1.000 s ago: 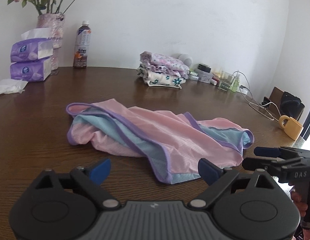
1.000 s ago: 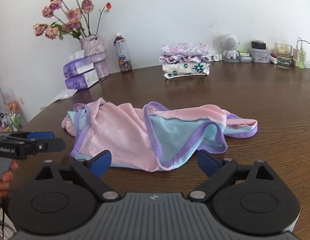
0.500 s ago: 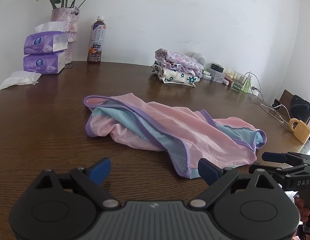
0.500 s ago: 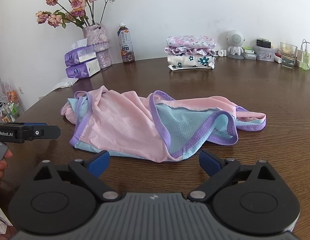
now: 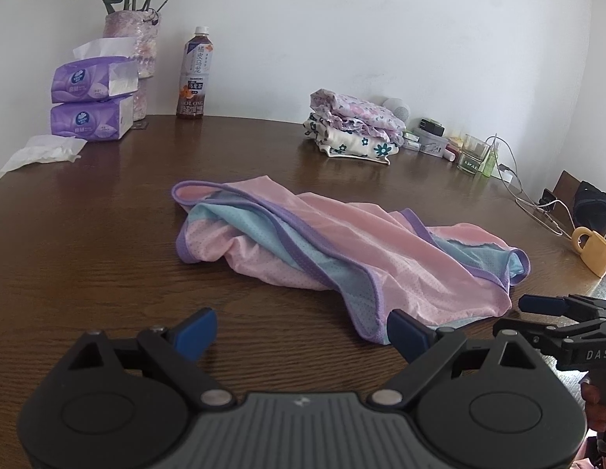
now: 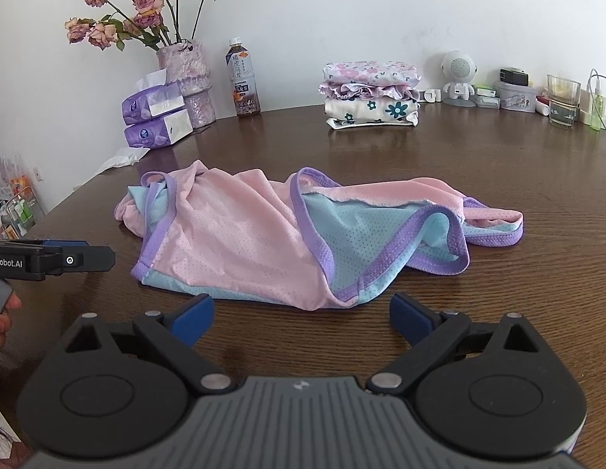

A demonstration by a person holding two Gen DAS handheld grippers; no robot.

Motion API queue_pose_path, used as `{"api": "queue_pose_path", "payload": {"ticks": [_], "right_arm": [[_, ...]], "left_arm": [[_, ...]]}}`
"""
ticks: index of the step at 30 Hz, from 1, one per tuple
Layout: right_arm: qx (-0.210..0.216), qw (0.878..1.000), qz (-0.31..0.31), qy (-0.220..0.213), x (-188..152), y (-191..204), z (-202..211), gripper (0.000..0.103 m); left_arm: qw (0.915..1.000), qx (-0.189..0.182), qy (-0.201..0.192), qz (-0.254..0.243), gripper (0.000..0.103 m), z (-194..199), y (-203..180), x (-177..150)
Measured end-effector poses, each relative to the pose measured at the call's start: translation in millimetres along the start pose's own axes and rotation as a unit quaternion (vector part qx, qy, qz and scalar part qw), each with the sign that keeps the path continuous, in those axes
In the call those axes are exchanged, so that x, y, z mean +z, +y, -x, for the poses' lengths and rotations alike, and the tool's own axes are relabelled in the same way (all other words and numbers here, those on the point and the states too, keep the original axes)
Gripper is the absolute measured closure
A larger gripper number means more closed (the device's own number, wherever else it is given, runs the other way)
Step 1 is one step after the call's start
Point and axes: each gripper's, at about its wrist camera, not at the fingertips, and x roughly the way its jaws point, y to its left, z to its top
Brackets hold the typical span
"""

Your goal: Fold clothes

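Observation:
A crumpled pink and light-blue mesh garment with purple trim (image 5: pixel 342 250) lies in the middle of the dark wooden table (image 5: pixel 88 242); it also shows in the right wrist view (image 6: pixel 287 234). My left gripper (image 5: pixel 303 332) is open and empty, just short of the garment's near hem. My right gripper (image 6: pixel 303 314) is open and empty, just short of the garment's near edge. The right gripper shows at the right edge of the left wrist view (image 5: pixel 556 312). The left gripper shows at the left edge of the right wrist view (image 6: pixel 68 258).
A stack of folded floral clothes (image 6: pixel 371 95) sits at the back. A vase of roses (image 6: pixel 185 78), two tissue packs (image 6: pixel 158 119), a tea bottle (image 6: pixel 243 78), a glass (image 6: pixel 562 99), small items, cables and a yellow mug (image 5: pixel 594 252) line the table's back and right.
Both grippers have drawn back and shifted a little, so the garment sits further right and further off in the left view. The garment has not moved. Both grippers stay open.

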Motion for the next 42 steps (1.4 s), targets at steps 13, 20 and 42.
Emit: {"api": "queue_pose_path", "payload": {"ticks": [13, 20, 42], "right_arm": [[0.012, 0.999, 0.039, -0.036, 26, 4, -2, 0.018], [0.045, 0.997, 0.056, 0.0, 33, 9, -25, 0.065], [0.034, 0.999, 0.039, 0.016, 26, 4, -31, 0.065]], "left_arm": [[0.9986, 0.05, -0.017, -0.005, 0.011, 8, 15, 15], [0.9971, 0.059, -0.025, -0.04, 0.017, -5, 17, 44], [0.9891, 0.14, 0.033, -0.032, 0.056, -108, 72, 98]]}}
